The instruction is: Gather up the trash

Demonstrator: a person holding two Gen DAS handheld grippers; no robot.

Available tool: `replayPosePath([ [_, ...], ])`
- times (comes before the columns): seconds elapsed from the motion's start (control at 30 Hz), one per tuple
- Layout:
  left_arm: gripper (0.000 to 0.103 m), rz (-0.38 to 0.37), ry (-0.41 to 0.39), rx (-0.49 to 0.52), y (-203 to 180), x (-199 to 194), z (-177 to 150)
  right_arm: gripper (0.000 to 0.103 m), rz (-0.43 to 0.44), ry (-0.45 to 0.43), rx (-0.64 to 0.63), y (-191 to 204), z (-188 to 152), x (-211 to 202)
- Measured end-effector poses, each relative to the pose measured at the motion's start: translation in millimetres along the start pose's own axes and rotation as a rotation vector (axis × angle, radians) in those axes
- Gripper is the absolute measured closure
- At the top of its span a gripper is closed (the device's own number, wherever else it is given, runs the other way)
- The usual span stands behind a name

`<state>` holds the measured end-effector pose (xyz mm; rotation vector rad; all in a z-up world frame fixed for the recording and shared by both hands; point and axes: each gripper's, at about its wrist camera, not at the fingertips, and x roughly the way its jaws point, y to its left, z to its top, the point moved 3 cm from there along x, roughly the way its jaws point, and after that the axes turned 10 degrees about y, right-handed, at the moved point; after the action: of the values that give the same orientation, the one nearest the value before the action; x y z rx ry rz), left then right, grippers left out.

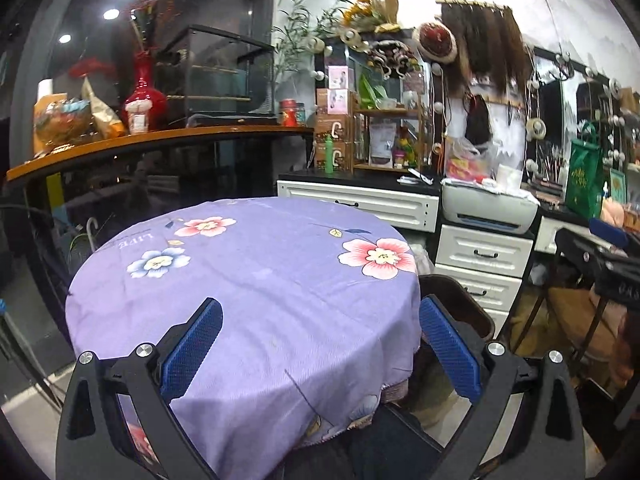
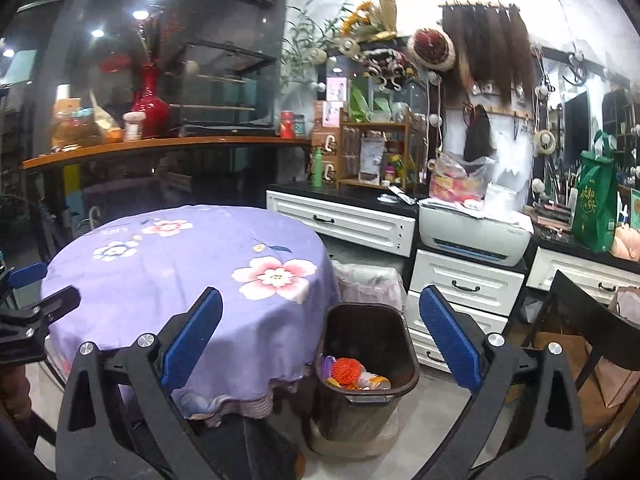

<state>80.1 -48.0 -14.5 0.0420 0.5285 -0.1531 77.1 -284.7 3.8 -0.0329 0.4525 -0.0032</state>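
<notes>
A cluttered salon: the purple floral table (image 2: 180, 280) looks bare. Both the left gripper (image 1: 320, 344) and the right gripper (image 2: 320, 336) gape wide, empty. The bin (image 2: 366, 396) at 5 o'clock holds trash; scan before finishing.

Right gripper (image 2: 320, 332), fingers (image 2: 192, 336) spread, hangs above the bin (image 2: 368, 396) (trash inside).

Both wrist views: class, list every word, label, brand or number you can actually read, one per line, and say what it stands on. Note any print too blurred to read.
"LIFE", upside down, on the purple tablecloth.
Gold characters on the green bag: too blurred to read.
Large "C"-like mark on the brown boxes: small print unreadable.
Print on the red tin: unreadable.
Printer front label: too small to read.
</notes>
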Motion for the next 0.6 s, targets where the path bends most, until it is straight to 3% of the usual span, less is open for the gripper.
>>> replayPosePath([
  [0.37, 0.006, -0.006, -0.091, 0.004, -18, -50, -9, 0.006, 0.044, -0.058, -0.036, 20, -28, -62],
  [0.6, 0.005, -0.003, -0.108, 0.004, -19, -52, -12, 0.006, 0.036, -0.107, -0.026, 17, -32, -72],
])
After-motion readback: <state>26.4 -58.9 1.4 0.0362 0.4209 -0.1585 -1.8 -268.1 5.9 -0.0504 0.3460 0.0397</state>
